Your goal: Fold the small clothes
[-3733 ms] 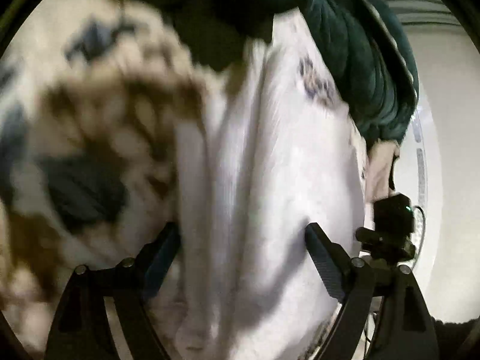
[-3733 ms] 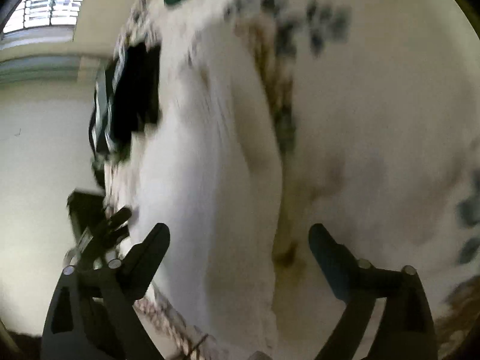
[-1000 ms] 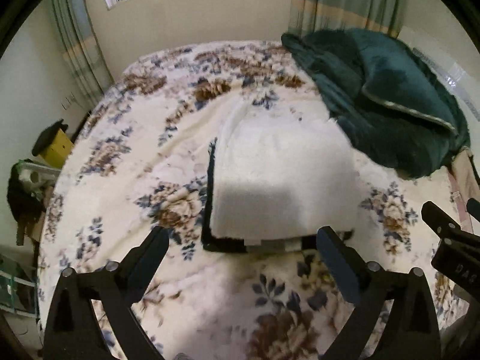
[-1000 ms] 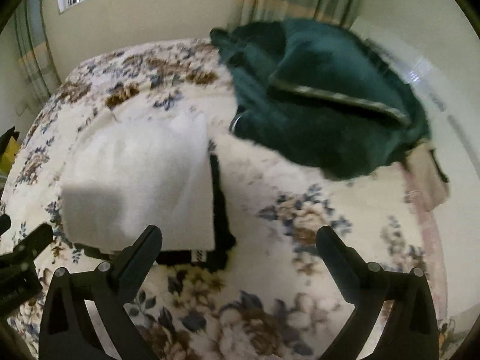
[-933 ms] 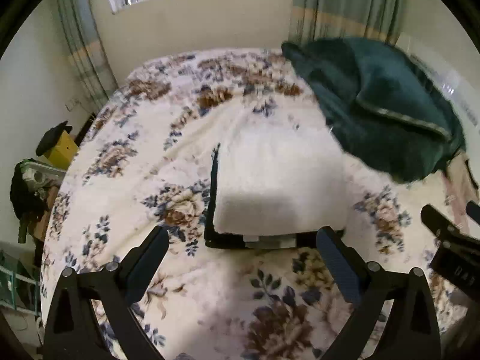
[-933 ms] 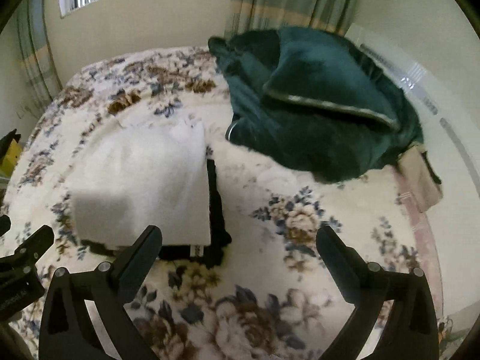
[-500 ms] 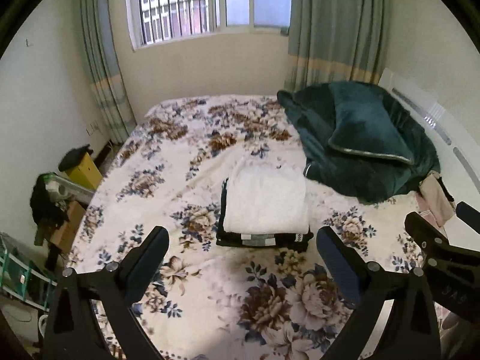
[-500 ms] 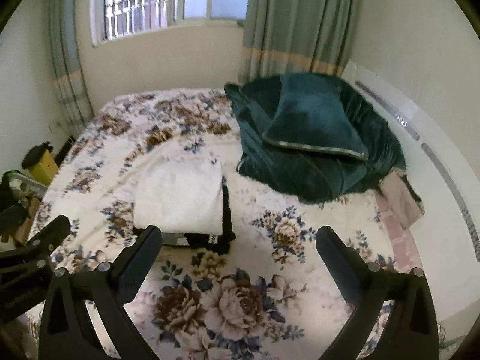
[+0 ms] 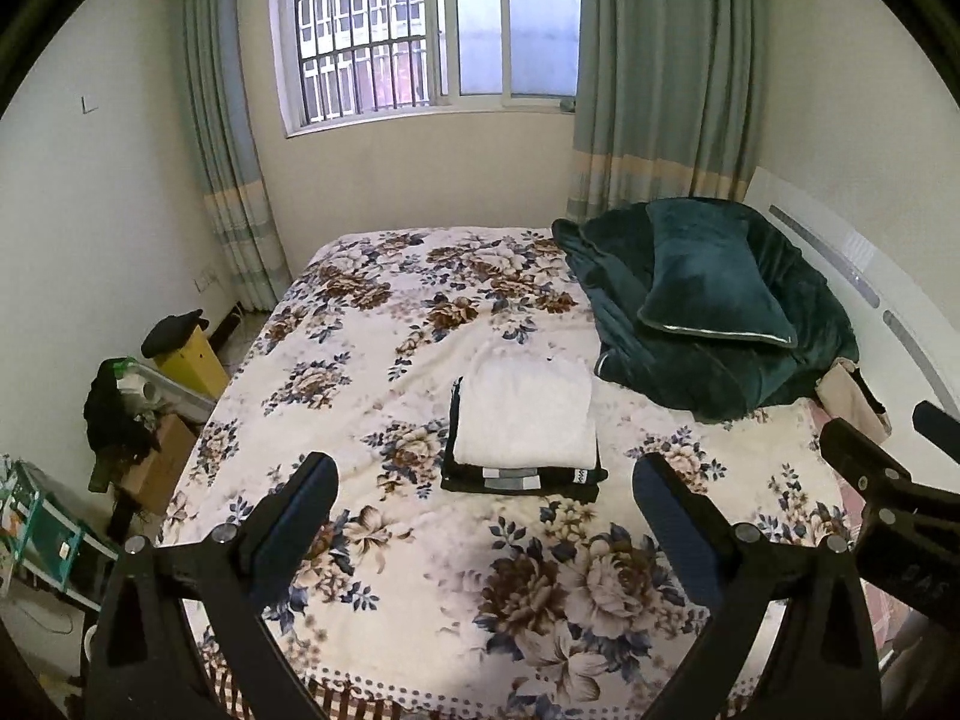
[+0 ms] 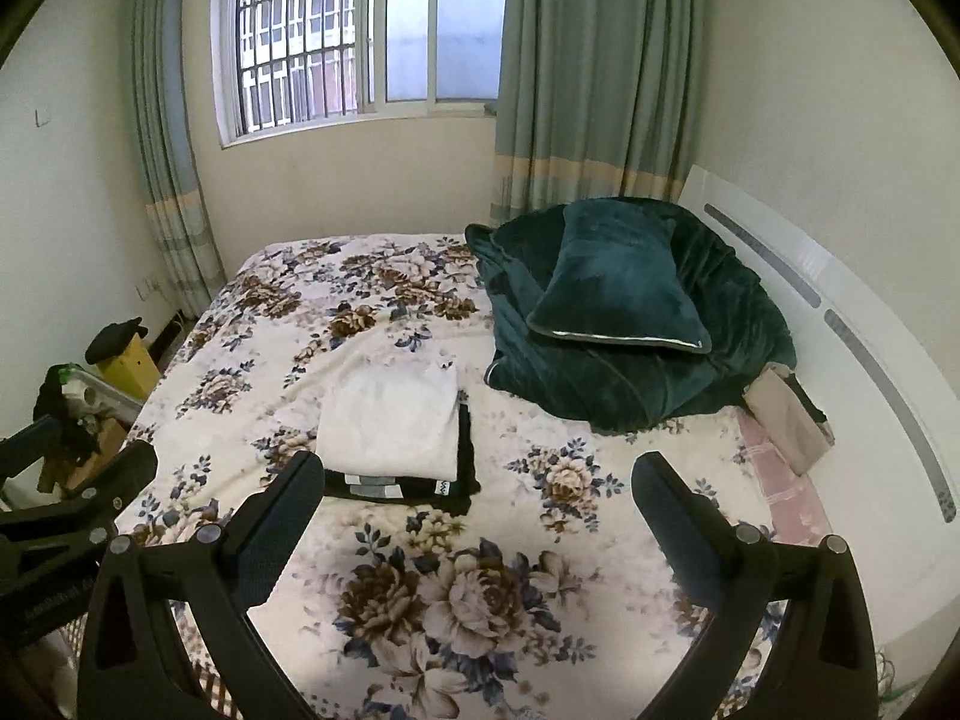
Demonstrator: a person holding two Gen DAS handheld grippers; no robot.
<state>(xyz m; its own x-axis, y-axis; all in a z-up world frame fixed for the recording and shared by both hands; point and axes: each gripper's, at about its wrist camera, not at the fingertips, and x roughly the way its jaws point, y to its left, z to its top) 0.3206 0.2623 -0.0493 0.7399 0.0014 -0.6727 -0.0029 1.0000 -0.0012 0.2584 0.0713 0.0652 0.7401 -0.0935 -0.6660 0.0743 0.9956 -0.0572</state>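
A folded white garment (image 9: 525, 417) lies on top of a folded black garment (image 9: 522, 480) in the middle of the floral bedspread (image 9: 420, 324). The same stack shows in the right wrist view, white (image 10: 390, 420) over black (image 10: 465, 468). My left gripper (image 9: 483, 504) is open and empty, held high above the near part of the bed, well back from the stack. My right gripper (image 10: 477, 501) is open and empty at a similar height, to the right of the stack. Each gripper shows at the edge of the other's view.
A dark green blanket with a pillow (image 9: 714, 294) is heaped at the right by the white headboard (image 9: 870, 294). A beige bag (image 10: 786, 420) lies beside it. Boxes and clutter (image 9: 150, 396) stand on the floor at the left. A window and curtains are behind.
Both grippers have pulled up and back from the stack, which now looks much smaller. The folded white garment rests on the black one, released. Both stay open.
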